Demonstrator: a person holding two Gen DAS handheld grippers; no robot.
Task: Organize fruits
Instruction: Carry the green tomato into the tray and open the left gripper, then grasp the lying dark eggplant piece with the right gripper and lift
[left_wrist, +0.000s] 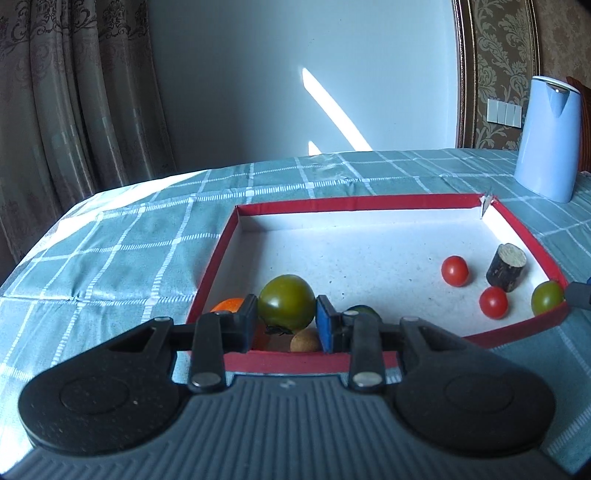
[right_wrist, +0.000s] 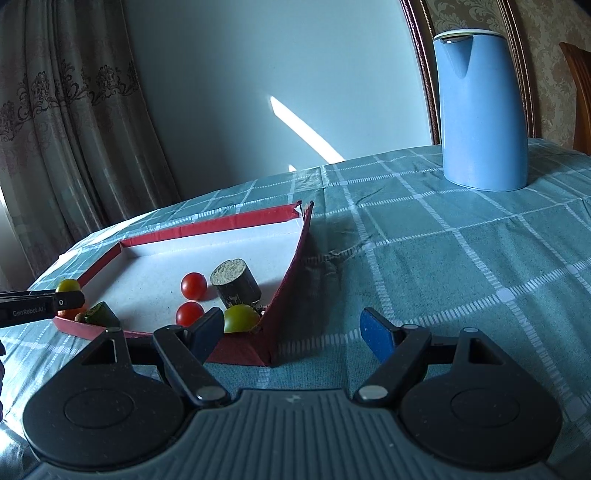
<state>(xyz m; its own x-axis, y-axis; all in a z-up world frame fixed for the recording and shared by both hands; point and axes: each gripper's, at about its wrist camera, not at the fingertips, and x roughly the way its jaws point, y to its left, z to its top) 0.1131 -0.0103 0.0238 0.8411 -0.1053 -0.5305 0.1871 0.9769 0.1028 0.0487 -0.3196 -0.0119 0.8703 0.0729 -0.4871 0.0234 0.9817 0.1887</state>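
1. Left claw (left_wrist: 287, 317) is clenched on a big green tomato (left_wrist: 286, 302), pads pressing both sides, stem end down. It's held above the near-left corner of the tray (left_wrist: 406, 202), clear of the floor as far as the left view shows.
2. Under and around the claw, in that same corner: an orange fruit (left_wrist: 228, 305) behind the left finger, a small tan ball (left_wrist: 305, 340) just below the held tomato, and a dark green piece (left_wrist: 364, 311) peeking past the right finger.
3. Tray is red-rimmed w/ a white floor, sitting on the worktop (left_wrist: 122, 258), which has a teal checked cloth. Far-right corner of the rim is torn open.
4. Right side of the tray: two red tomatoes (left_wrist: 455, 270) (left_wrist: 493, 302) near each other, a dark cut log piece (left_wrist: 506, 267) standing upright just beside them, and a small green tomato (left_wrist: 547, 297) against the near-right rim.
5. Right claw (right_wrist: 291, 334) is released, jaws wide apart, nothing between them. It hangs low over the worktop at the tray's near-right corner; the left finger overlaps the rim in the right view, the right finger is over bare cloth.
6. Right view also shows the left claw (right_wrist: 70, 300) at the far left edge w/ the tomato in its grip (right_wrist: 68, 285).
7. Blue kettle (right_wrist: 480, 110) stands on the worktop well apart from the tray, at the back right.
8. Curtain (left_wrist: 74, 103) hangs behind at left.
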